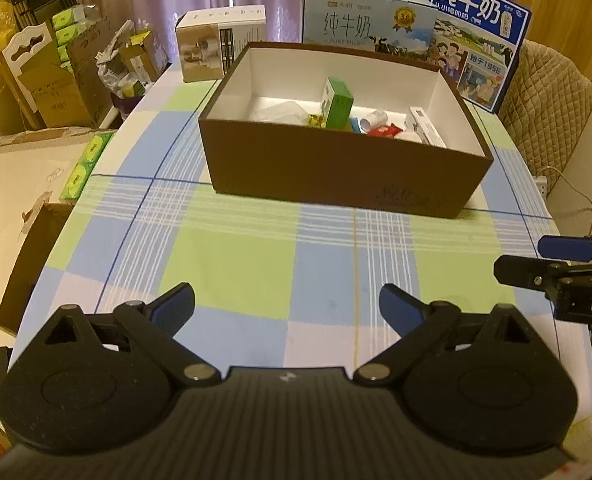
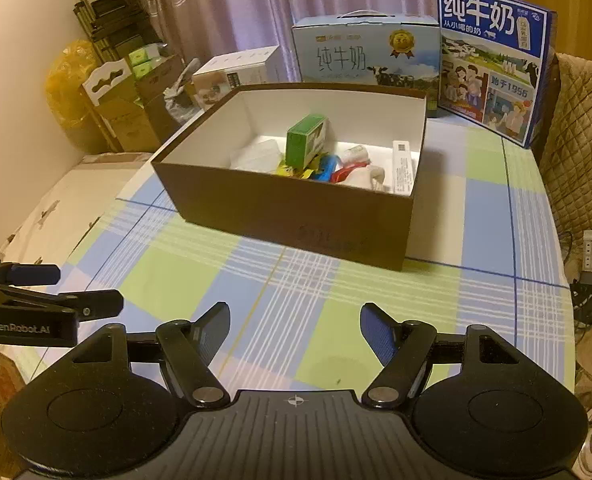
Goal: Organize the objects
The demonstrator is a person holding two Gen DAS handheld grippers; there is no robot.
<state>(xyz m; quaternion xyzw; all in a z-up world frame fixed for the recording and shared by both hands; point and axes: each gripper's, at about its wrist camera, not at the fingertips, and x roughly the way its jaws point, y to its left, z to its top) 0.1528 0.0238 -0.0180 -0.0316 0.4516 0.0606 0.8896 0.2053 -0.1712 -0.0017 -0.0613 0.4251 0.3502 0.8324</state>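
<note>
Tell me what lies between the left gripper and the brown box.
Only bare checked tablecloth lies between the open left gripper and the brown box; the left wrist view shows nothing resting on that stretch.

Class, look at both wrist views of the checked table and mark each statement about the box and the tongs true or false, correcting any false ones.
1. The brown box has a lid on. False: it is open.
2. A green carton is inside the box. True.
3. The left tongs hold a red packet. False: open, holding nothing.
4. The right tongs are open. True.
5. The milk cartons stand behind the box. True.
</note>
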